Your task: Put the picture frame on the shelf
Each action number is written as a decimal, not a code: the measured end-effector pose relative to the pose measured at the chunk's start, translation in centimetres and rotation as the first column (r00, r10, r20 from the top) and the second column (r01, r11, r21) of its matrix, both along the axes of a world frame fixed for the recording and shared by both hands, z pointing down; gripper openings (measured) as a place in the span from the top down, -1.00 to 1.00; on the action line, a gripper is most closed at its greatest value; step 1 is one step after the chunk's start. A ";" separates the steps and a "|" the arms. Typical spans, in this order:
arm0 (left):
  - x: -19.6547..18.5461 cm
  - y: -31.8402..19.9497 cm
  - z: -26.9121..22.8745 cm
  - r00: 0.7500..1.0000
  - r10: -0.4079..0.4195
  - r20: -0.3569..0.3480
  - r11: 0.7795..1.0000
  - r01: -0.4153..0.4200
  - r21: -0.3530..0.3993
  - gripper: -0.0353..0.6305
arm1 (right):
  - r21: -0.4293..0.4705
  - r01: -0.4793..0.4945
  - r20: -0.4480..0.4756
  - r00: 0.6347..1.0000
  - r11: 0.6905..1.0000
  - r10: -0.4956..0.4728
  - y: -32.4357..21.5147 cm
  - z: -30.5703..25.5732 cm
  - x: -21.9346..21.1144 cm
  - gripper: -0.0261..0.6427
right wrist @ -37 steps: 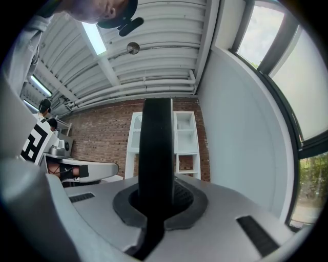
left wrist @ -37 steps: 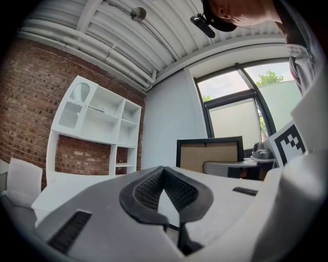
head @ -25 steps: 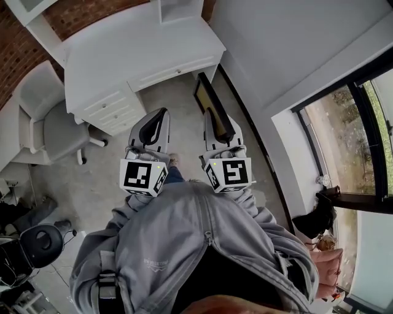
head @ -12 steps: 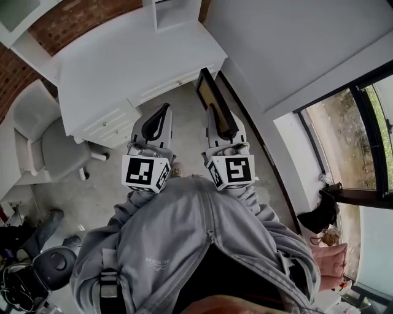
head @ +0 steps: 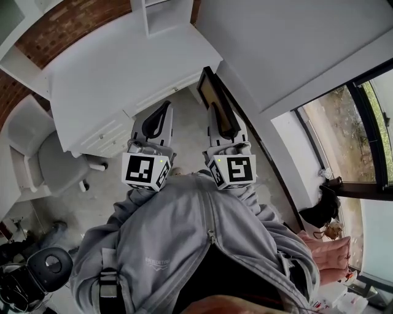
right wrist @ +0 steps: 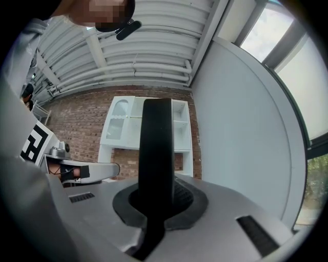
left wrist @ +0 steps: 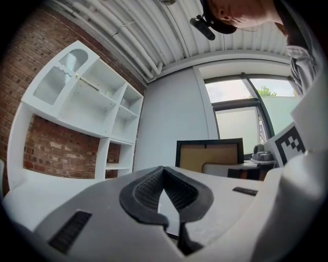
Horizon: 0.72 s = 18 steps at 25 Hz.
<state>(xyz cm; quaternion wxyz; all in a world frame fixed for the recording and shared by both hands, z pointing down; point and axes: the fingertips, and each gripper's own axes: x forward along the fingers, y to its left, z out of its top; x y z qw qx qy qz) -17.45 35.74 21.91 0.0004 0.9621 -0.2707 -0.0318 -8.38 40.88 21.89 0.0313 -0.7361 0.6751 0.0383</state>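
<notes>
The picture frame [head: 217, 101], black-edged with a brown back, stands upright on its edge in my right gripper [head: 216, 121], which is shut on its lower rim. In the right gripper view the frame's black edge [right wrist: 156, 148] rises straight out of the closed jaws and covers part of the white shelf unit [right wrist: 123, 128] on the brick wall. My left gripper [head: 164, 109] is beside it on the left, shut and holding nothing. In the left gripper view the frame [left wrist: 209, 155] shows past the jaws, with the shelf unit [left wrist: 82, 102] up to the left.
A white desk with drawers [head: 110, 67] lies ahead, the foot of the shelf unit [head: 161, 15] standing on it. A grey chair [head: 43, 162] is at the left. A white wall [head: 295, 43] and a window [head: 362, 135] run along the right.
Both grippers and the held frame have come closer to the desk and shelf. The chair has slid down and left in view. The grip on the frame is unchanged.
</notes>
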 end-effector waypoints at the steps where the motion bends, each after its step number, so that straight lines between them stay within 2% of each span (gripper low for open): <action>1: 0.1 -0.3 0.1 1.000 0.001 -0.002 1.000 -0.001 -0.003 0.88 | -0.002 -0.003 -0.001 1.000 1.000 0.003 -0.2 0.1 0.2 0.83; 7: 1.1 -1.2 0.0 1.000 0.016 -0.002 1.000 -0.016 0.003 0.87 | 0.001 -0.016 0.009 1.000 1.000 0.016 -1.2 0.1 1.5 0.83; 18: 2.0 -4.6 -0.3 1.000 -0.024 -0.016 1.000 0.024 0.012 0.88 | 0.023 0.025 0.006 1.000 0.999 -0.025 -5.0 -0.5 2.8 0.83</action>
